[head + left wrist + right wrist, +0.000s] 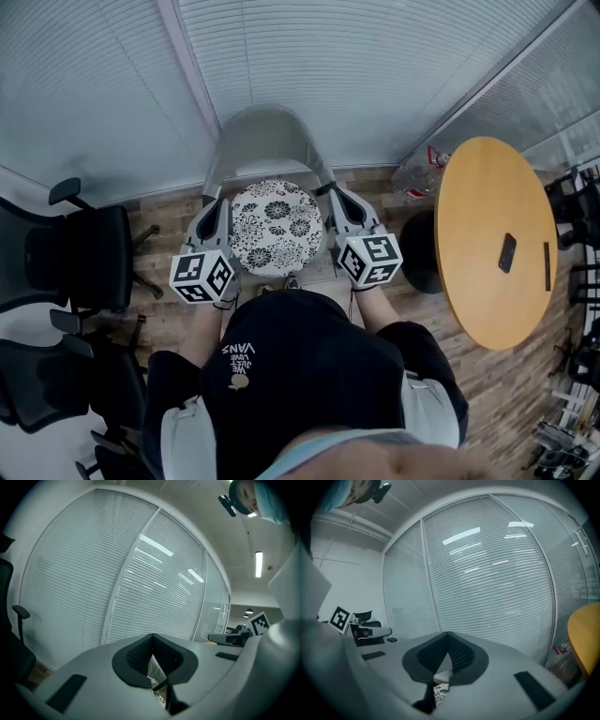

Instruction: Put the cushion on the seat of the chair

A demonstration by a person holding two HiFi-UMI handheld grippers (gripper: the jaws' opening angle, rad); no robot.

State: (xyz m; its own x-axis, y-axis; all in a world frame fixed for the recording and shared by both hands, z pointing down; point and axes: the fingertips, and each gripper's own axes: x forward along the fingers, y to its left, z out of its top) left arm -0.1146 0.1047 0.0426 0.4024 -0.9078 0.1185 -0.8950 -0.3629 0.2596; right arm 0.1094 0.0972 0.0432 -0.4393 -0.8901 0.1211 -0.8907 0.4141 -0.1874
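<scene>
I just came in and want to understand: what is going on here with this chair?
A person faces a grey chair with a gripping tool in each hand. The flower-patterned cushion appears to lie on the seat. The left tongs and the right tongs are both shut, one at each side of the cushion, and no cloth shows pinched between them.

The cushion (277,228) in front of me is round and white with a black flower print. It lies flat on the seat of the chair (267,127) and covers nearly all of it. The chair is pale grey, its curved back rising on the cushion's far side.
</scene>
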